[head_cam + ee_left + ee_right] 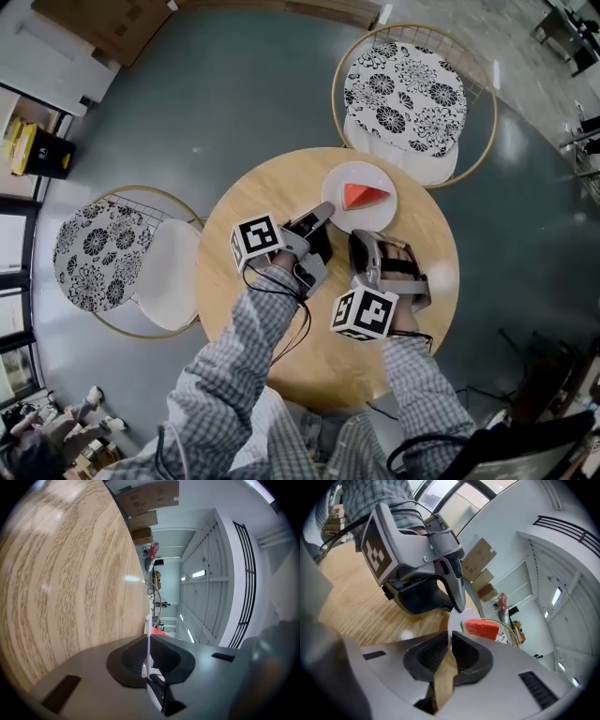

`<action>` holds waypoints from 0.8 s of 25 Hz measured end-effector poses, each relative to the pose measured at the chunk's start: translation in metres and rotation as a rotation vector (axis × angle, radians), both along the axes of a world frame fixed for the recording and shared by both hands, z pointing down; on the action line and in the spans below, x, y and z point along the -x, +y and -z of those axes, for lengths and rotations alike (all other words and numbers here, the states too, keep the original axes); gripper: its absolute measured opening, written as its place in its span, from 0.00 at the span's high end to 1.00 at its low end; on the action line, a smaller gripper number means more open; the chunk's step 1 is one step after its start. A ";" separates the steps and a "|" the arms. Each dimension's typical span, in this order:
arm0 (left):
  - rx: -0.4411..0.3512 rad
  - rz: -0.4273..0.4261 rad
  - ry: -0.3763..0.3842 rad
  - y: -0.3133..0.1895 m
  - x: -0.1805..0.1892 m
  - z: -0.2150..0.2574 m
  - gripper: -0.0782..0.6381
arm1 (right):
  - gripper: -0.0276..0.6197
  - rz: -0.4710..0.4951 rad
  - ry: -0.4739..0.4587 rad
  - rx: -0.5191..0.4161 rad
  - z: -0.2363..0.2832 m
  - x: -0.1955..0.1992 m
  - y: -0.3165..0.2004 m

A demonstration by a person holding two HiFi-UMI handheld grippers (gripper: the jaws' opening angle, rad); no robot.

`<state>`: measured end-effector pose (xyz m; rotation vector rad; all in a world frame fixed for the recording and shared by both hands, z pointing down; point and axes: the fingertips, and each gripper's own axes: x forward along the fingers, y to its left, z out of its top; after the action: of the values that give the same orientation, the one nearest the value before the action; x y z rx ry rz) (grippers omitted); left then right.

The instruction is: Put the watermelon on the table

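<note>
A red wedge of watermelon (363, 195) lies on a small white plate (343, 176) at the far side of the round wooden table (427, 239). My left gripper (323, 212) reaches the plate's left rim and is shut on it; in the left gripper view the thin white rim runs between its pads (136, 656), with a bit of the red wedge (160, 632) beyond. My right gripper (361, 238) sits at the plate's near rim with its jaws together. In the right gripper view the plate (457, 617) and the watermelon (482, 628) lie just past its tips (450, 641); whether they pinch the rim I cannot tell.
Two round wire chairs with flowered cushions stand by the table, one at the far right (403, 89) and one at the left (103, 253). Cardboard boxes (103, 23) lie on the grey floor at the far left. A black stand (534, 441) is at the lower right.
</note>
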<state>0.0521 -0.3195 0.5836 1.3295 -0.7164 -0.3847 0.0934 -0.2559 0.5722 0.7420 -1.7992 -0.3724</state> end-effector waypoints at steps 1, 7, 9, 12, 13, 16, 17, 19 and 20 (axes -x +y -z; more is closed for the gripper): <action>0.000 -0.002 -0.001 0.000 0.000 0.000 0.86 | 0.90 -0.003 0.002 0.001 0.000 0.000 0.000; -0.011 -0.011 -0.013 0.000 -0.001 0.001 0.86 | 0.90 -0.040 0.001 0.025 -0.002 0.000 0.000; -0.025 -0.041 -0.065 0.000 -0.003 0.001 0.86 | 0.90 -0.047 0.004 0.032 -0.003 -0.001 -0.001; -0.038 -0.059 -0.090 0.001 -0.004 0.003 0.85 | 0.90 -0.055 0.006 0.035 -0.004 -0.002 0.000; -0.040 -0.060 -0.089 0.001 -0.004 0.004 0.85 | 0.90 -0.058 0.007 0.037 -0.004 -0.002 0.000; -0.052 -0.075 -0.080 0.003 -0.009 0.008 0.75 | 0.90 -0.068 0.011 0.047 -0.006 -0.003 0.000; -0.054 -0.080 -0.075 0.005 -0.010 0.009 0.74 | 0.90 -0.070 0.013 0.048 -0.007 -0.003 0.000; -0.055 -0.088 -0.066 0.009 -0.010 0.011 0.73 | 0.90 -0.074 0.015 0.050 -0.007 -0.003 0.001; -0.056 -0.092 -0.063 0.011 -0.010 0.012 0.73 | 0.90 -0.075 0.016 0.052 -0.007 -0.003 0.000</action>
<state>0.0624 -0.3083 0.5719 1.4273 -0.6978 -0.2916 0.0965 -0.2555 0.5796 0.7655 -1.7544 -0.2803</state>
